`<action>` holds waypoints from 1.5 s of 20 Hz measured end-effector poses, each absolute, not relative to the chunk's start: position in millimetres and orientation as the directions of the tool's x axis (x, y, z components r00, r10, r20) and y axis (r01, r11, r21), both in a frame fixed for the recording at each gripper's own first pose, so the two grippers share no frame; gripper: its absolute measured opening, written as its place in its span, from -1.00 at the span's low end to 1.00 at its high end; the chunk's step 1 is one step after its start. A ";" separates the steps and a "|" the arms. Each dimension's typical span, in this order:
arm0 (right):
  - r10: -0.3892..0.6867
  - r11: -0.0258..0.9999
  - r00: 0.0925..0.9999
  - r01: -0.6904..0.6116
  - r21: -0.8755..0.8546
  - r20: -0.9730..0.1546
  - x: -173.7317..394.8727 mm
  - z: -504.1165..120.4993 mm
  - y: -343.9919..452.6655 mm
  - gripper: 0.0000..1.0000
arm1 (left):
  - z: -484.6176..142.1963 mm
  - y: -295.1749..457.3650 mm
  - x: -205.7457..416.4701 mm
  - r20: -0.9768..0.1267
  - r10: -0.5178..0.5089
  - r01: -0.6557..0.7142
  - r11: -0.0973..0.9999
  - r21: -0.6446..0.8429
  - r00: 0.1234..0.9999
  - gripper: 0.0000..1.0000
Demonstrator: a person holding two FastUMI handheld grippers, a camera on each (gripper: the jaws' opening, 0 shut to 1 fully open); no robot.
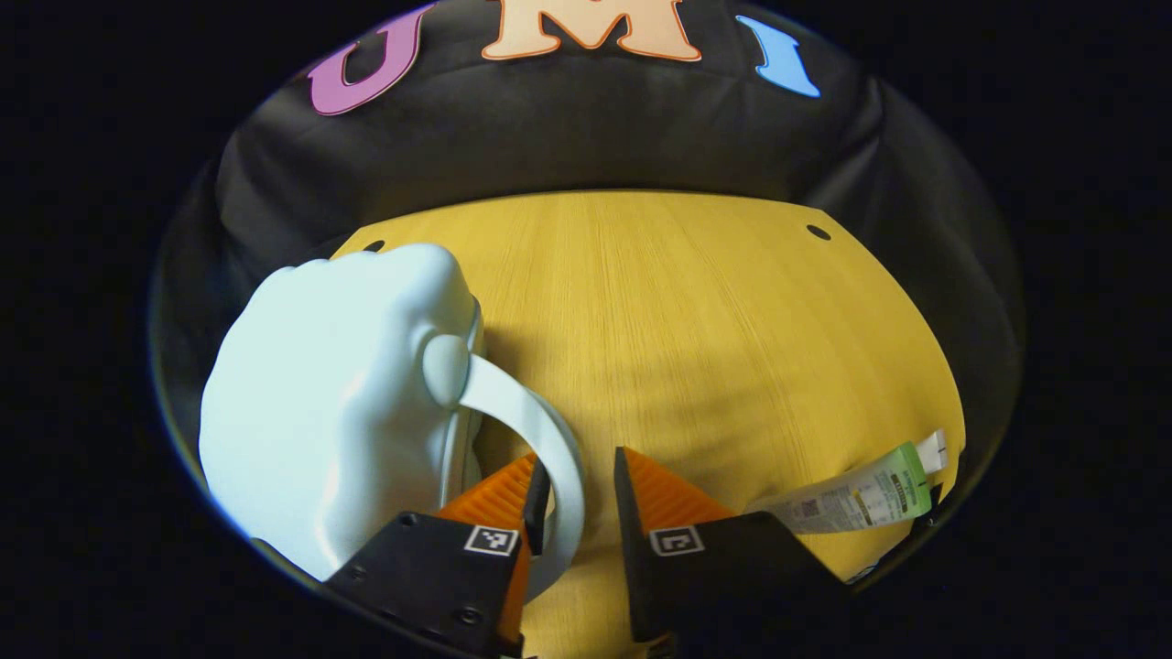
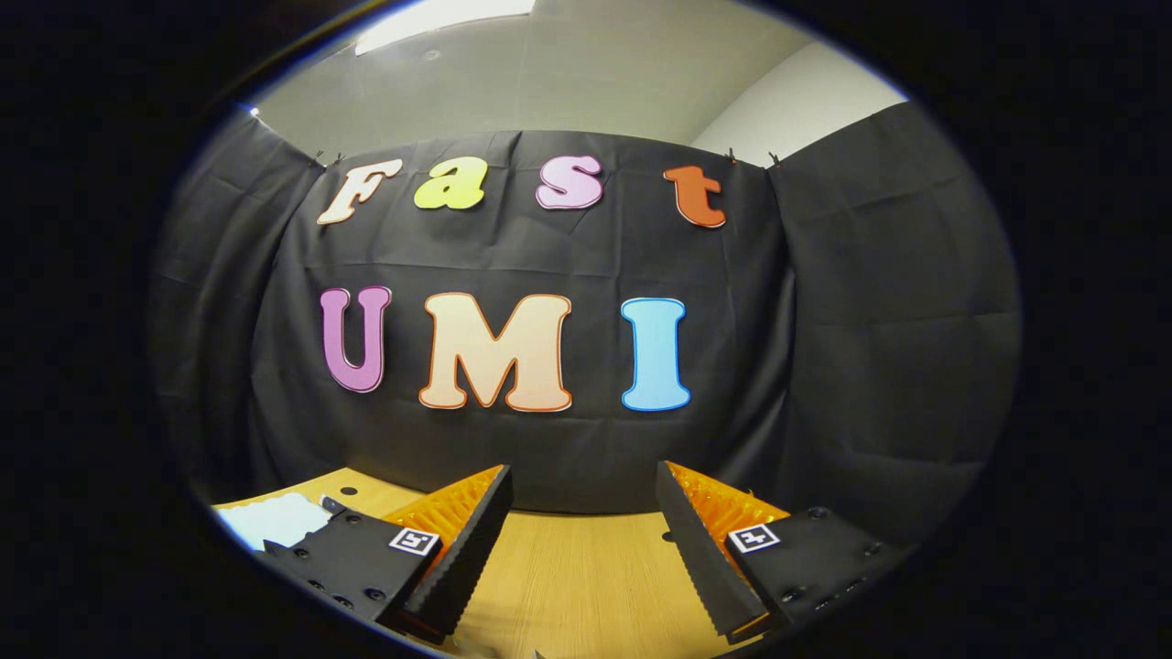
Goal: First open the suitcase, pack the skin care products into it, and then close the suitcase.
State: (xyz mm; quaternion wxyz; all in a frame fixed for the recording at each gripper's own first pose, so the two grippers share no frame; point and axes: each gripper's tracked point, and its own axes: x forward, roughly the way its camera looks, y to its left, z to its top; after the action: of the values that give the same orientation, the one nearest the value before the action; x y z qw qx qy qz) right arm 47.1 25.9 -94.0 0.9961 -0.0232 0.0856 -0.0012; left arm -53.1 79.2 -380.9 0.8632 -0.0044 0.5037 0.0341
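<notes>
Both claws gape empty; left claw [image 1: 575, 499] should straddle the suitcase [image 1: 339, 412] handle [image 1: 536, 430], then pinch squarely.

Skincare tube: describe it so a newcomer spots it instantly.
Start at the yellow wooden table. Along its right edge in the left gripper view, far from the pale blue suitcase, lies the tube: flat, white with a green end, the one small item.

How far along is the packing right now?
Barely begun. The pale blue suitcase looks still closed on the wooden table. In hand: the left gripper sits open with the suitcase handle between its fingers, seemingly about to open it. Left: the skin care tube lies unpacked on the table, and the right gripper hangs open, holding nothing.
</notes>
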 end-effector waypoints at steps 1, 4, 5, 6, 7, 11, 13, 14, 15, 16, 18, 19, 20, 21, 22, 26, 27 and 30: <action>-0.002 0.999 0.985 -0.007 -0.050 -0.170 46.6 -93.9 27.5 0.96 | -383.5 81.0 -52.0 -0.872 0.054 -0.071 0.997 0.023 0.487 -0.56; 0.010 0.999 0.985 -0.018 -0.046 -0.169 43.7 -94.0 29.4 1.00 | -382.3 80.0 -58.0 -0.897 0.034 -0.048 0.999 0.014 0.440 -0.75; 0.011 0.999 0.986 -0.018 -0.042 -0.168 43.5 -92.9 29.1 0.96 | -380.3 78.5 -56.8 -0.897 0.027 -0.038 0.999 0.011 0.441 -0.77; 0.011 0.999 0.986 -0.018 -0.040 -0.166 43.0 -93.0 28.7 0.96 | -378.5 77.1 -56.4 -0.897 0.022 -0.032 0.999 0.009 0.442 -0.80; 0.011 0.999 0.986 -0.017 -0.040 -0.165 42.6 -92.2 28.2 0.96 | -374.6 76.0 -55.4 -0.893 0.017 -0.035 0.999 0.002 0.449 -0.80; 0.019 0.999 0.988 -0.026 -0.045 -0.150 39.8 -88.1 28.3 1.00 | -360.6 76.8 -53.0 -0.889 0.027 -0.086 0.996 -0.014 0.456 -0.99; 0.030 0.998 0.989 -0.037 -0.043 -0.142 39.2 -85.5 31.3 0.96 | -354.1 75.9 -49.9 -0.882 0.032 -0.080 0.997 -0.007 0.469 -1.00; 0.037 0.998 0.990 -0.043 -0.041 -0.139 38.0 -85.4 33.6 0.96 | -354.4 75.1 -49.6 -0.883 0.029 -0.083 0.996 -0.011 0.468 -1.00; 0.042 0.998 0.990 -0.047 -0.035 -0.137 37.9 -85.1 35.5 0.96 | -352.9 72.6 -49.8 -0.886 0.021 -0.081 0.997 -0.019 0.463 -1.00; 0.047 0.998 0.990 -0.051 -0.029 -0.135 37.4 -84.3 36.2 0.96 | -350.5 73.9 -49.8 -0.884 0.023 -0.091 0.996 -0.022 0.467 -1.00; 0.051 0.998 0.990 -0.054 -0.021 -0.133 36.3 -84.6 36.9 1.00 | -356.7 75.6 -54.8 -0.898 0.016 -0.094 0.995 -0.028 0.439 -1.00; 0.053 0.998 0.990 -0.056 -0.017 -0.132 35.3 -84.1 37.4 1.00 | -359.3 76.7 -57.0 -0.910 0.010 -0.105 0.994 -0.037 0.415 -1.00; 0.054 0.998 0.990 -0.056 -0.015 -0.132 34.2 -84.1 37.2 1.00 | -360.3 77.5 -55.3 -0.912 0.004 -0.109 0.993 -0.045 0.410 -0.99; 0.053 0.998 0.990 -0.055 -0.014 -0.132 33.7 -84.3 36.5 0.96 | -360.9 77.8 -52.7 -0.911 -0.001 -0.110 0.993 -0.051 0.413 -0.99; 0.053 0.998 0.990 -0.055 -0.014 -0.133 33.1 -84.7 35.6 0.96 | -362.9 78.4 -55.8 -0.913 -0.004 -0.106 0.993 -0.052 0.409 -0.96; 0.053 0.998 0.988 -0.056 -0.016 -0.143 29.8 -87.3 33.8 0.96 | -364.4 78.7 -56.6 -0.918 0.014 -0.094 0.995 -0.026 0.397 -0.92; 0.051 0.998 0.989 -0.054 -0.021 -0.142 29.9 -86.8 32.6 1.00 | -365.2 79.7 -56.3 -0.918 0.014 -0.088 0.996 -0.023 0.396 -0.90; 0.050 0.998 0.988 -0.054 -0.020 -0.147 29.3 -88.2 31.4 0.96 | -368.2 78.1 -59.1 -0.926 0.004 -0.090 0.995 -0.032 0.377 -0.84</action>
State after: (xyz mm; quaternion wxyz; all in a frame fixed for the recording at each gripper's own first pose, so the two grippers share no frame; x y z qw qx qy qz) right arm 29.3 31.4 -88.2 0.9969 -0.0118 0.0734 0.0260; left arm -59.1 78.1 -368.2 0.8288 -0.0384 0.5576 0.0282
